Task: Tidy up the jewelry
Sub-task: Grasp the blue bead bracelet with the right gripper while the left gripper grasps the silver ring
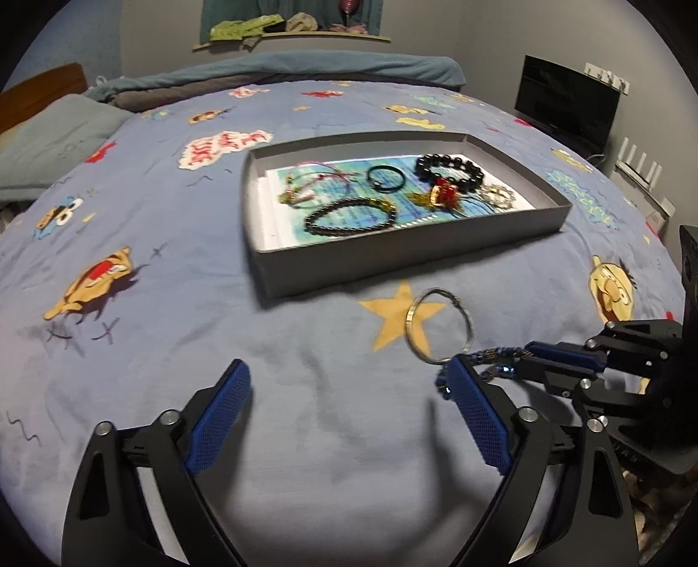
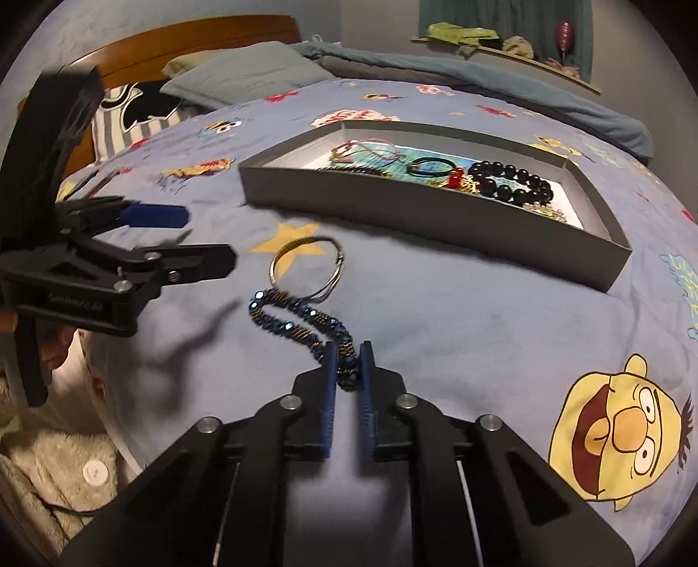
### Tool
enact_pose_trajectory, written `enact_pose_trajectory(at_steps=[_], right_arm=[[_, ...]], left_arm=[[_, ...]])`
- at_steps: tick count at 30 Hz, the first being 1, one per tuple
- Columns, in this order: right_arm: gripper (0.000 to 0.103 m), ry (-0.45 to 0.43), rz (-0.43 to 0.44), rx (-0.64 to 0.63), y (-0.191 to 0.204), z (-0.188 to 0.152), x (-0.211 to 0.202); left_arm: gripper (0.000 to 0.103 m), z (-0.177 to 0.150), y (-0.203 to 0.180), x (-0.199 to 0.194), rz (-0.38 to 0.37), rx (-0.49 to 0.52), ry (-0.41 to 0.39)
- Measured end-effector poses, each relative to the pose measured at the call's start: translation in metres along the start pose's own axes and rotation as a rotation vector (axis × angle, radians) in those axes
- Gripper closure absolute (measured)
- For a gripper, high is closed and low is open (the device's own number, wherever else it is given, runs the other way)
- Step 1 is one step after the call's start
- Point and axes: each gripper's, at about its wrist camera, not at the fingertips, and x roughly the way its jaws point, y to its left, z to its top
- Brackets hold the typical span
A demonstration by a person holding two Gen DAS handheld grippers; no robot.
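Silver bangle (image 2: 307, 268) before grey tray (image 2: 436, 218)

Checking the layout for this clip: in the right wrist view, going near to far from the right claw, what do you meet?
Right claw shut on the blue beaded bracelet → silver bangle → grey tray of jewelry → pillow.

I am looking across a bed (image 1: 174, 305) covered by a blue sheet printed with cartoon figures and stars. A wooden headboard (image 2: 196, 39) stands at its head, with a grey-blue pillow (image 2: 248, 72) and a folded teal blanket (image 1: 331, 65) near it. The walls are plain grey. A shelf (image 1: 296, 39) on the far wall carries crumpled cloths. A black monitor (image 1: 567, 100) stands beside the bed. Lighting is dim.
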Motion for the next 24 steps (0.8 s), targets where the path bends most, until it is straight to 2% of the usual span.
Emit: enact_pose_trajectory(at_steps=[4,8,15,17,21,24], right_arm=[[0.096,0.004,0.025,0.041,-0.006,-0.001,-0.004],[0.096,0.007,0.031,0.084,-0.018,-0.004,-0.013],[0.096,-0.012,-0.024,0.168,-0.048,-0.013,-0.033],[0.096,-0.019,-0.038,0.189,-0.056,-0.014,-0.036],[0.096,-0.024,-0.044,0.206,-0.064,-0.015,-0.037],[0.096,-0.024,-0.044,0.205,-0.065,-0.015,-0.037]], left_arm=[[0.030,0.003,-0.011,0.005,-0.033,0.019,0.010],[0.031,0.004,-0.022,0.010,-0.045,0.037,0.006],[0.032,0.006,-0.038,0.022,-0.066,0.075,-0.020],[0.038,0.005,-0.044,0.026,-0.076,0.099,-0.027],[0.043,0.002,-0.054,0.032,-0.025,0.155,-0.034],[0.054,0.001,-0.055,0.032,-0.014,0.172,-0.038]])
